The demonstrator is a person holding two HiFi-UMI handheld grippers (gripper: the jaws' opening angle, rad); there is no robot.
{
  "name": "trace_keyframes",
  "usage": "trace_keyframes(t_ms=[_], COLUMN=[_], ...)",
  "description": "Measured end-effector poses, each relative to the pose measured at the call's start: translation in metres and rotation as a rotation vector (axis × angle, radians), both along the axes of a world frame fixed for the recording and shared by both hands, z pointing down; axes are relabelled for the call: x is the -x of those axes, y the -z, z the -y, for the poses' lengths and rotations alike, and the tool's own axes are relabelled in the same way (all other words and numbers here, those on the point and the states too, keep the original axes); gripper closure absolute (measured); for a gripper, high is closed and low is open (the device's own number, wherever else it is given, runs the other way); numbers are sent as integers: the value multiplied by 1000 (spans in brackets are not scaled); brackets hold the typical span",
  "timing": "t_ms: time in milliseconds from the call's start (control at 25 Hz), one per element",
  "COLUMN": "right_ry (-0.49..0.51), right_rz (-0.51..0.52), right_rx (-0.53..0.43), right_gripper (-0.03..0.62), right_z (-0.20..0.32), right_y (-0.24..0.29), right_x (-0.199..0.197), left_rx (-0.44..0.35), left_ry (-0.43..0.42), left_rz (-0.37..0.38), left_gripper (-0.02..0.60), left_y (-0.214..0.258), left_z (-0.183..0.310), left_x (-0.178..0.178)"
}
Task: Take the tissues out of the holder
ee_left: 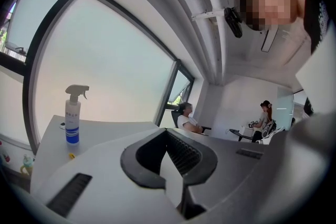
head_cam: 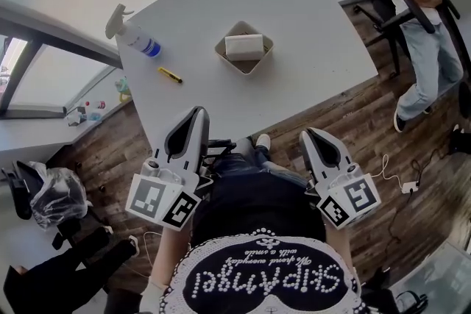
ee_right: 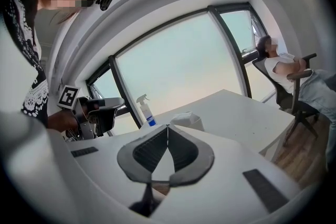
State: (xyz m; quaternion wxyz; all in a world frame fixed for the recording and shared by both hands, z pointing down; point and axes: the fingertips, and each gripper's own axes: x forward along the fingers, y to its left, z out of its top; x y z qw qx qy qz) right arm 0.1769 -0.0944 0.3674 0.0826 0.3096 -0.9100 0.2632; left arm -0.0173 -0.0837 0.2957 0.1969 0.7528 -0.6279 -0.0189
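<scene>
The white table [head_cam: 309, 48] is being viewed from above, with a black top [head_cam: 257, 276] showing below it. On the top, upside-down beaded lettering is being shown that seems to read "SkipAngel"; the script line beside it is too small to read. A seated person [head_cam: 416, 4] is being seen at the table's far right.

The left gripper [head_cam: 197, 112] and the right gripper [head_cam: 306, 133] are being held near the table's near edge, well apart from the holder. On each, the jaws are being pressed together at the tips with nothing between them.

The tissues [head_cam: 244, 45] are being carried in the beige square holder [head_cam: 243, 64] mid-table. The spray bottle [head_cam: 132, 35] is being shown with a blue label, its print illegible, near a small yellow tool [head_cam: 170, 74].
</scene>
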Motion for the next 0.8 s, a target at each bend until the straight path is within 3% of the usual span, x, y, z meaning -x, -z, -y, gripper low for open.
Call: trace_keyframes(t_ms=[440,800], right_ry=[48,8], right_rz=[-81,-117], right_rx=[15,53], right_gripper=[582,582], right_z=[11,9], right_y=[-6,-9], right_x=[32,40], left_rx=[14,42], left_ry=[32,-35], left_rz=[-31,-65], left_gripper=[580,580], left_y=[-6,-13], left_z=[14,26], left_x=[39,44])
